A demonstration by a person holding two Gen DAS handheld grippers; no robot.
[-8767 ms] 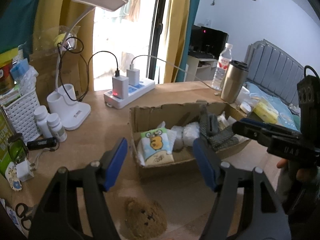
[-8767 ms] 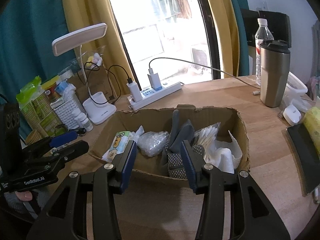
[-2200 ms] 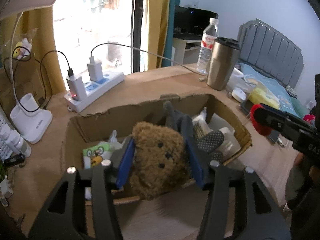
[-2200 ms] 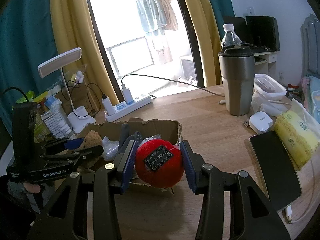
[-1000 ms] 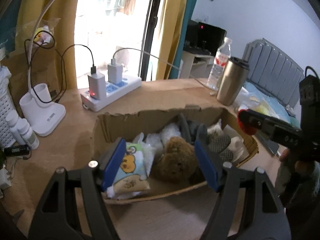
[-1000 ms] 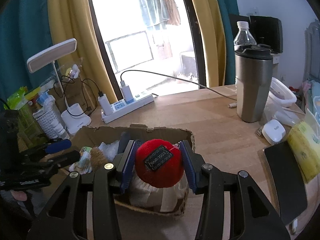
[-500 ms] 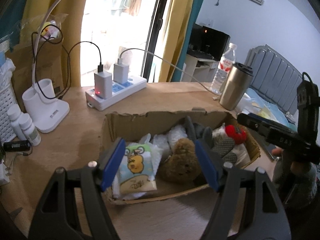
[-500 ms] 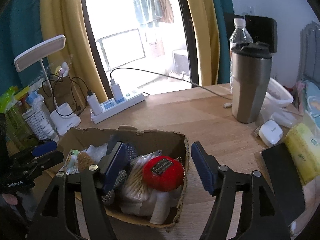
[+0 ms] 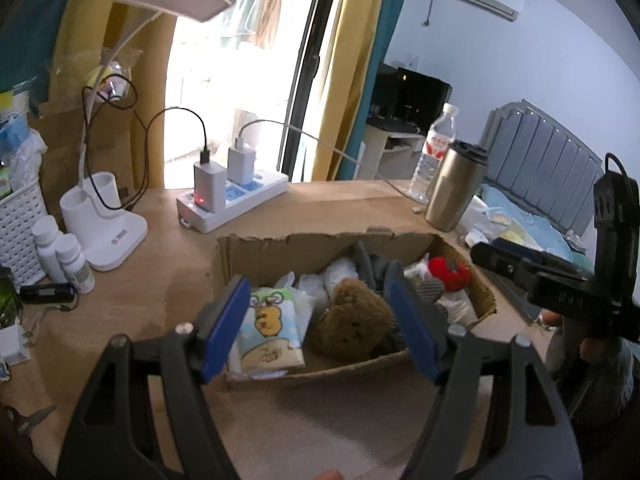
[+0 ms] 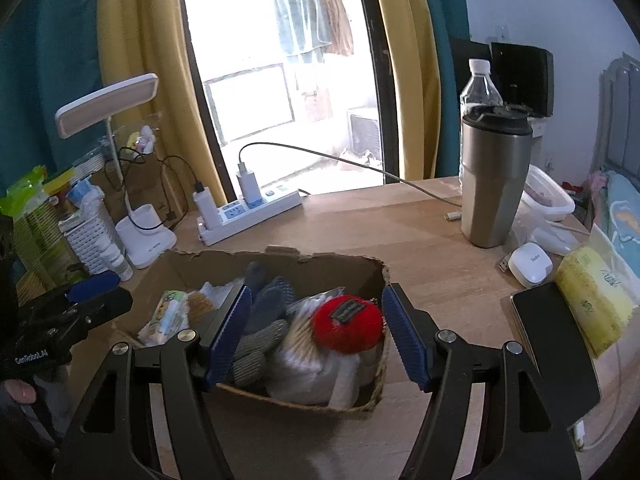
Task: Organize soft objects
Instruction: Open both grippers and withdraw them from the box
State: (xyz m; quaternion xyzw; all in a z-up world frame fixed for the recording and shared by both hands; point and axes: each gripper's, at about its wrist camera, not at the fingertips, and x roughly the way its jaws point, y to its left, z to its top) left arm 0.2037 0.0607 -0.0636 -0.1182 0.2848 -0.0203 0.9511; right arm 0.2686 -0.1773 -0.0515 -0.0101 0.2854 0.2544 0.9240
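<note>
A cardboard box (image 9: 280,246) sat on the desk (image 9: 168,264). Inside it, in the left wrist view, a tissue pack (image 9: 269,330) lay at the left end, a plush bear (image 9: 352,326) just to its right, gloves (image 10: 260,320) behind the bear, and a round plush (image 10: 347,324) at the right end, resting on a bag of cotton swabs (image 10: 298,344). Behind the box stood a power strip (image 9: 236,204), with a lamp base (image 9: 106,224) to its left. A tumbler (image 10: 494,178) stood behind and to the right, a water bottle (image 10: 478,88) behind it.
</note>
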